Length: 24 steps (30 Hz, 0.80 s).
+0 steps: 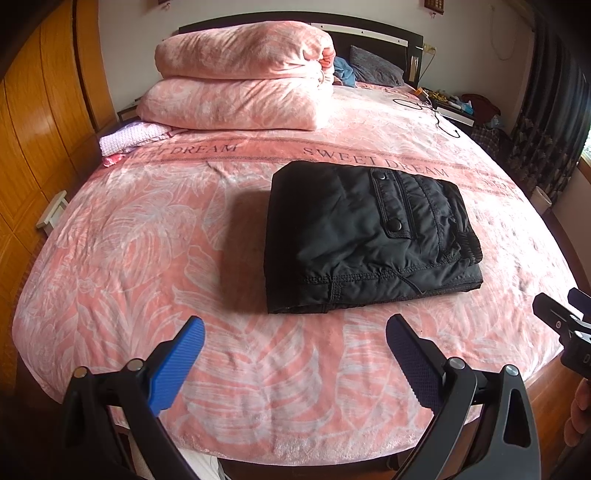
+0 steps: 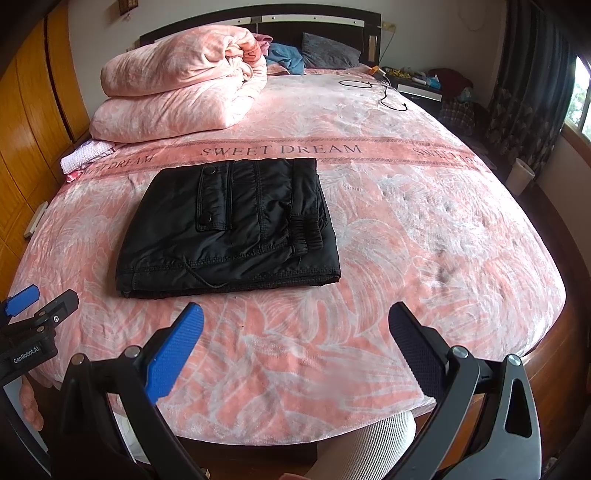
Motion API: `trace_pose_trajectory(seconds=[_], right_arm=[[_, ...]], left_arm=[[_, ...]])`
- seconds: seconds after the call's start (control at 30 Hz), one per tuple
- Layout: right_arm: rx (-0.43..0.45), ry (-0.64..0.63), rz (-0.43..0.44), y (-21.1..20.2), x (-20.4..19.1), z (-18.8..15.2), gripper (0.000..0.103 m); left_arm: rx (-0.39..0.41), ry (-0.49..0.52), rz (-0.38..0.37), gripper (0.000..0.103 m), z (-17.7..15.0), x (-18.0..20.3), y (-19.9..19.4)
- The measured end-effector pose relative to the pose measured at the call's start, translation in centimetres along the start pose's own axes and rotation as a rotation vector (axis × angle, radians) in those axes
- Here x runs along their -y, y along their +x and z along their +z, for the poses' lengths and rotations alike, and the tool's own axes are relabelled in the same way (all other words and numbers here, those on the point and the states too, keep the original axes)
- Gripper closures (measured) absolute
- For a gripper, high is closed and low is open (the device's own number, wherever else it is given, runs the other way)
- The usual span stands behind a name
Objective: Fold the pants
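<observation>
Gaping left tongs [image 1: 295, 332], right tongs [image 2: 295, 321], empty

A bed [image 2: 424, 229] under a pink leaf-patterned blanket fills the frame. Folded black pants [image 2: 229, 229] lie left of centre. A folded pink quilt [image 2: 177, 96] sits upper left, a black cable [image 2: 384, 92] upper right.

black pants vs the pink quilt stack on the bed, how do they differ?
The black pants are dark, smooth-looking fabric; the pink quilt stack is pale, plush, with a white pattern. The pants lie as one flat, squared bundle; the quilt stack is thick and puffy, in two tiers. The pants sit nearer the foot of the bed, in front of both open grippers; the quilt sits near the headboard. Both are folded and untouched.
</observation>
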State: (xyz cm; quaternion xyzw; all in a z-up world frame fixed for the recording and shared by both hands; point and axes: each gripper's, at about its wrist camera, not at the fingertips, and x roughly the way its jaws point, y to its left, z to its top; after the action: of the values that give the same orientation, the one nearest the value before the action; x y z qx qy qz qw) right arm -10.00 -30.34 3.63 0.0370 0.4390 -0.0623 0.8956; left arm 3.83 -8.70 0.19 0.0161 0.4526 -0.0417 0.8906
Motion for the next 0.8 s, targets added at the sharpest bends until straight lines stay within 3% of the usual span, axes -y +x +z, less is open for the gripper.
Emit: trace_pose_trajectory(seconds=[0.8], right_arm=[[-0.004,0.002,-0.004,0.46,0.38,0.12,0.003]], left_arm=[[0.009,0.011,-0.010,0.004,0.64,0.52,0.16]])
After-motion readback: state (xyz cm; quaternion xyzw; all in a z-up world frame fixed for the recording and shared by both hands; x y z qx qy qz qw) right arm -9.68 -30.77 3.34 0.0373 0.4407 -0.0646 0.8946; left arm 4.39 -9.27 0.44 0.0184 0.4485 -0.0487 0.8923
